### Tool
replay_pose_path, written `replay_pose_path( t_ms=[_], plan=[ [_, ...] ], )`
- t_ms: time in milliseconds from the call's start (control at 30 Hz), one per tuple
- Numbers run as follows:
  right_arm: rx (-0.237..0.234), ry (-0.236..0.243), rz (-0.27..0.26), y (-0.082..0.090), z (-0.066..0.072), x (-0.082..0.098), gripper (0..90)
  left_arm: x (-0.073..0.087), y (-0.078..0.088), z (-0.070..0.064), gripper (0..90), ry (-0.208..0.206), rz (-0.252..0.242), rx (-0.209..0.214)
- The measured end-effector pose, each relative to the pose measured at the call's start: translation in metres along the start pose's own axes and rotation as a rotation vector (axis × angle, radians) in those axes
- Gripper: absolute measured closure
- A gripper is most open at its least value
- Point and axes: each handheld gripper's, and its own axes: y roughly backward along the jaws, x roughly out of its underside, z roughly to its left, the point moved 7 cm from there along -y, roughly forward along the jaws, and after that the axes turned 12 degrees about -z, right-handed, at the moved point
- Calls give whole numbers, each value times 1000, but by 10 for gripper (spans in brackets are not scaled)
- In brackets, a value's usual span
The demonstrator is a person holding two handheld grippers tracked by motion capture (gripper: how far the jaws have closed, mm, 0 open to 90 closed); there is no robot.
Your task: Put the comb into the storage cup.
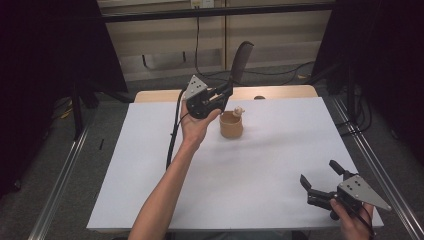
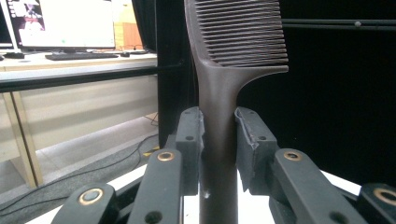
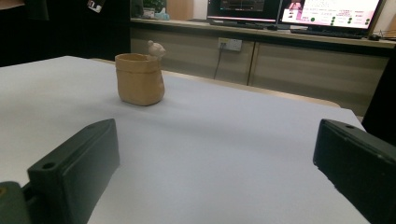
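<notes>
My left gripper [image 1: 229, 91] is raised above the far middle of the white table [image 1: 150, 165] and is shut on the handle of a dark brown comb [image 1: 241, 61]. The comb stands upright, teeth end up. In the left gripper view the comb [image 2: 219, 116] rises between the two pads, which press on its handle. A tan pot [image 1: 231, 125] with a small pale figure on its rim stands on the table just below and right of that gripper. My right gripper [image 1: 320, 175] rests open near the table's front right corner. The right gripper view has the pot [image 3: 139, 78] far ahead.
Cables run across the floor behind the table. Metal rails [image 1: 372, 160] line both sides of the table. Black curtains hang at left and right. A desk with monitors [image 3: 327, 9] stands beyond the table in the right gripper view.
</notes>
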Motion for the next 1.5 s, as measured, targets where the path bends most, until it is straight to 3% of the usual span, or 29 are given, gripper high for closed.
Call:
replay_pose_path(
  t_ms=[367,800,1067,1267,1500],
  plan=[
    [-1,-5,3,0,0,0,0,17,-13,9,727,5,37,-12],
    [0,-5,3,0,0,1,0,28,-23,15,727,17,40,-30],
    [0,-4,1,1,0,0,0,41,-26,21,727,11,53,-14],
    [-2,-4,0,1,0,0,0,50,-29,18,727,-7,69,15],
    [1,-5,0,2,-1,0,0,64,-30,19,727,-7,84,9]
  ],
)
